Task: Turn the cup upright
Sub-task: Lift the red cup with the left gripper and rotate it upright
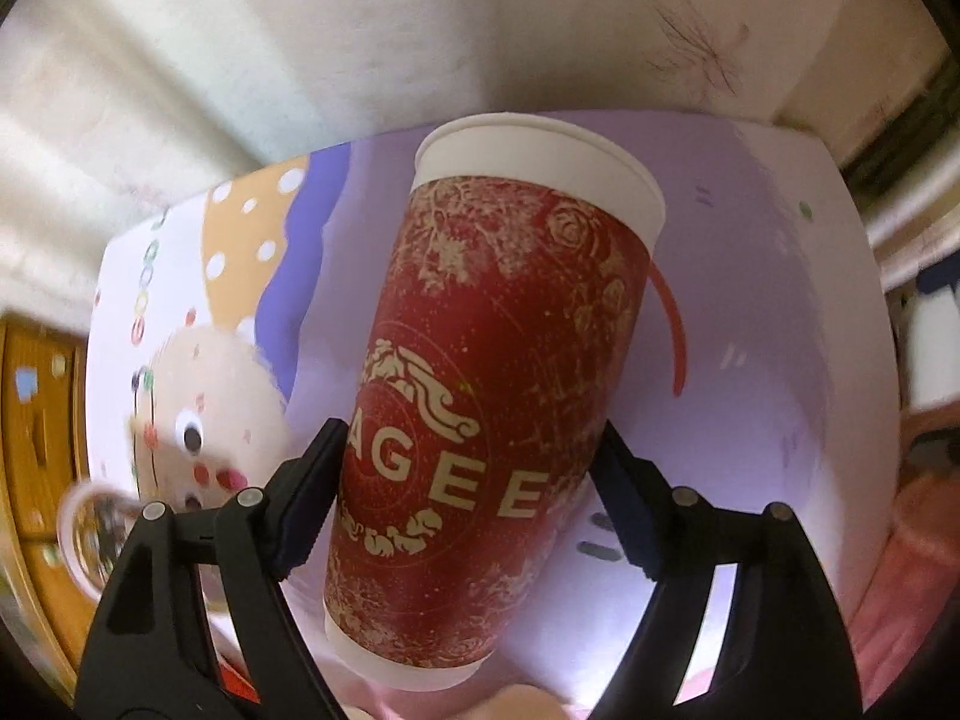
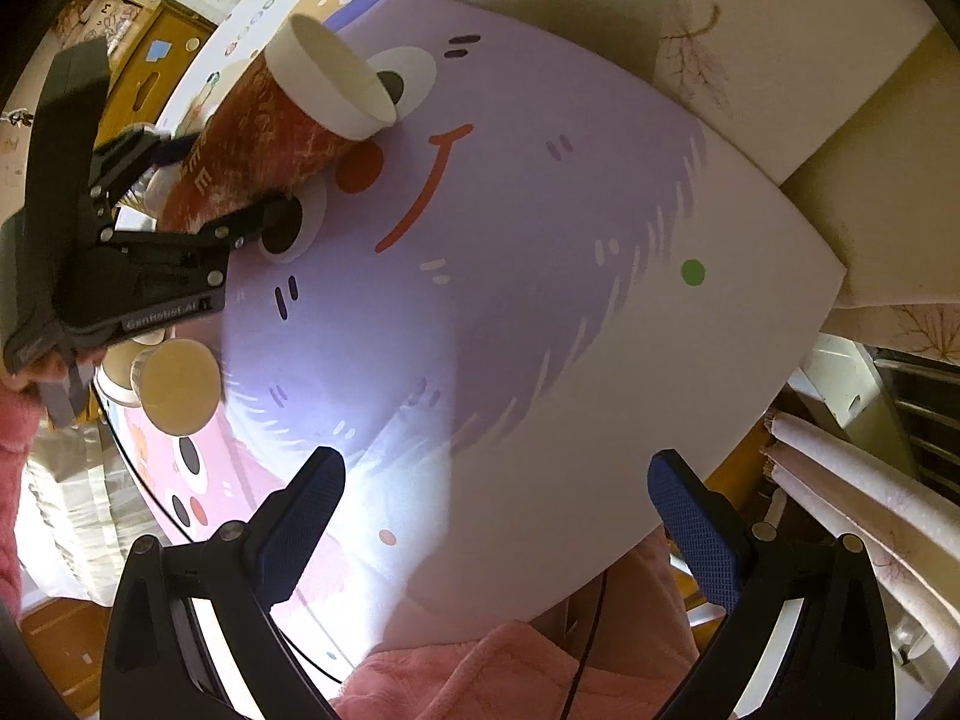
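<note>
A red paper cup [image 1: 480, 396] with a white rim and cream lettering is clamped between the fingers of my left gripper [image 1: 468, 480]. It is held tilted above the purple cartoon table mat [image 1: 750, 312], its open mouth pointing away from the camera. In the right wrist view the cup [image 2: 282, 132] is at the upper left, mouth toward the mat's middle, with the left gripper [image 2: 198, 186] shut on its lower body. My right gripper [image 2: 495, 516] is open and empty above the near part of the mat [image 2: 540, 300].
A small pale cup or lid [image 2: 177, 387] lies at the mat's left edge. A wooden cabinet [image 1: 36, 420] stands to the left. Cream walls close the far side. Pink fabric [image 2: 510, 672] lies at the near edge. White rolled tubes [image 2: 852, 480] sit at right.
</note>
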The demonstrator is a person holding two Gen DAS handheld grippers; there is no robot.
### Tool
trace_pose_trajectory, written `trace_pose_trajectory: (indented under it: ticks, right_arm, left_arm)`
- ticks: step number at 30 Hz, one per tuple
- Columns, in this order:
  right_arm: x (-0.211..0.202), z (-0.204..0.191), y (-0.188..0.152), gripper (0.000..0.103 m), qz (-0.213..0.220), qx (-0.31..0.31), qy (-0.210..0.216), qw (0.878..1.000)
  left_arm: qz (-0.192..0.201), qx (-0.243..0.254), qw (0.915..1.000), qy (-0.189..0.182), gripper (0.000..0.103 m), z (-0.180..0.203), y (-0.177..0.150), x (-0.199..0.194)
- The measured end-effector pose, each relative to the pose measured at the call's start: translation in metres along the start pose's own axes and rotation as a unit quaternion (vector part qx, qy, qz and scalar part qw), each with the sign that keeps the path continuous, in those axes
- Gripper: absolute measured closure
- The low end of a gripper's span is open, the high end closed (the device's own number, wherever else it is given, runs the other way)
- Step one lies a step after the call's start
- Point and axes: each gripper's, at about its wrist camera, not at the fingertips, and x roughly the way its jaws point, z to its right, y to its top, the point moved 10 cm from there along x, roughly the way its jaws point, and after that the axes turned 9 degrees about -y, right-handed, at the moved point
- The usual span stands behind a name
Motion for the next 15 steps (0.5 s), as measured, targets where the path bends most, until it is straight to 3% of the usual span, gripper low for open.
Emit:
trace_pose_trajectory:
  ticks: [7,11,15]
  right_arm:
    - [-0.023,0.016,0.009,0.001,0.028,0.001,0.015,0.999]
    - [-0.042,0.027,0.013,0.001,0.051,-0.008,0.026,0.998]
    - [-0.058,0.035,0.014,0.001,0.064,-0.021,0.044,0.997]
  left_arm:
    - [0.021,-0.132,0.9909,0.012,0.026,0.005,-0.01,-0.03]
    - [0.048,-0.217,0.9749,0.011,0.026,0.013,-0.02,-0.055]
    - [0.072,-0.296,0.9522,0.009,0.026,0.029,-0.036,-0.079]
